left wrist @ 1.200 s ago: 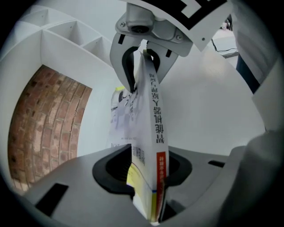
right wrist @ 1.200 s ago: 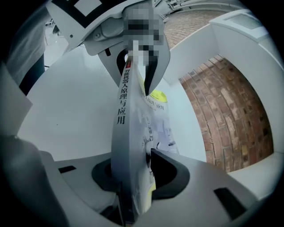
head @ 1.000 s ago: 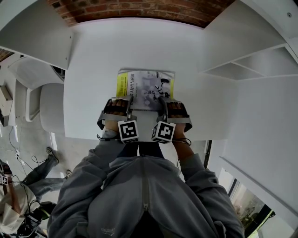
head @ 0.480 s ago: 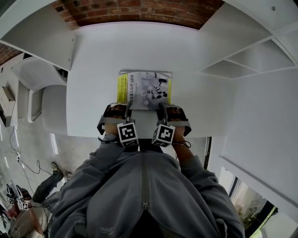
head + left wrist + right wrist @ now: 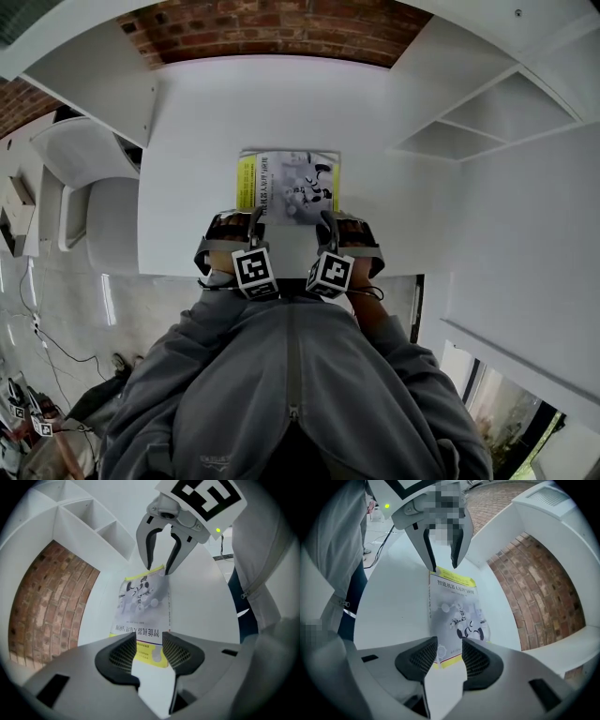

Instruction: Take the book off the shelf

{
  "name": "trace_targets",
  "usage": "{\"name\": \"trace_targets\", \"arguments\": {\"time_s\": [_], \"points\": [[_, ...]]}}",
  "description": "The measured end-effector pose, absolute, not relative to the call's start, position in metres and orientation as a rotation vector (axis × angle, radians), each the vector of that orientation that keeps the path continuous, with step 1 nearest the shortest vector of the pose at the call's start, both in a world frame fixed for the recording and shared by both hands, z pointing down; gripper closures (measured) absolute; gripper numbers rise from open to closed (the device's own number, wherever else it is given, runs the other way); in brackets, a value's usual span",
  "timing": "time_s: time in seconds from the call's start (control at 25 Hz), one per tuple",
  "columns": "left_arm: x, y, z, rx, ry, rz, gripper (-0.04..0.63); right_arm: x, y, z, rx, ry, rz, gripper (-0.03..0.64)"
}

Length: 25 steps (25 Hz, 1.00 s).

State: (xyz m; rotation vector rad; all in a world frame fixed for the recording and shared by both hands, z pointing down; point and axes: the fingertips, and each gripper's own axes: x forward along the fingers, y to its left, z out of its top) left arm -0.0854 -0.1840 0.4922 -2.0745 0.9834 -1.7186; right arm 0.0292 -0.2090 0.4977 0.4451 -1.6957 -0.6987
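- I see the book [image 5: 286, 187] lying flat, cover up, on the white table [image 5: 187, 141], roughly midway across it and a little toward my side.
- The white shelf unit [image 5: 487, 122] stands off to the right, well apart from the book, and a brick wall [image 5: 272, 23] runs behind the far end of the table.
- My left gripper [image 5: 150, 639] is released. Its jaws have just been opening, and the pads stand apart with the book's yellow-banded near edge showing in the gap, touched by neither pad.
- My right gripper [image 5: 449, 644] is released too. Its jaws have also just been opening, and the near corner of the cover shows between the pads without being pinched.
- From the head view, both grippers sit side by side at the book's near edge, angled downward and close together. The left is over the yellow strip and the right is over the grey cover art.
- The operator's grey jacket [image 5: 291, 394] fills the lower part of the head view.
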Motion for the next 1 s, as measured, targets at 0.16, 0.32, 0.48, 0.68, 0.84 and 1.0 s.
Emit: {"name": "trace_targets", "arguments": {"time_s": [0.16, 0.32, 0.48, 0.68, 0.84, 1.0], "points": [[-0.084, -0.185, 0.473, -2.101, 1.059, -1.661, 0.447, 0.025, -0.211, 0.477, 0.506, -1.737, -0.682, 0.437], [-0.086, -0.190, 0.449, -2.086, 1.144, -1.593, 0.524, 0.025, -0.215, 0.461, 0.554, -1.768, -0.668, 0.437], [-0.083, -0.197, 0.418, -2.099, 1.235, -1.473, 0.574, 0.018, -0.222, 0.428, 0.649, -1.809, -0.701, 0.440], [-0.082, -0.203, 0.389, -2.131, 1.321, -1.366, 0.588, 0.014, -0.229, 0.397, 0.712, -1.834, -0.749, 0.443], [-0.082, -0.208, 0.356, -2.157, 1.414, -1.214, 0.588, 0.009, -0.233, 0.364, 0.789, -1.868, -0.801, 0.456], [-0.080, -0.214, 0.321, -2.253, 1.519, -1.001, 0.589, 0.000, -0.238, 0.322, 0.875, -1.913, -0.876, 0.483]]}}
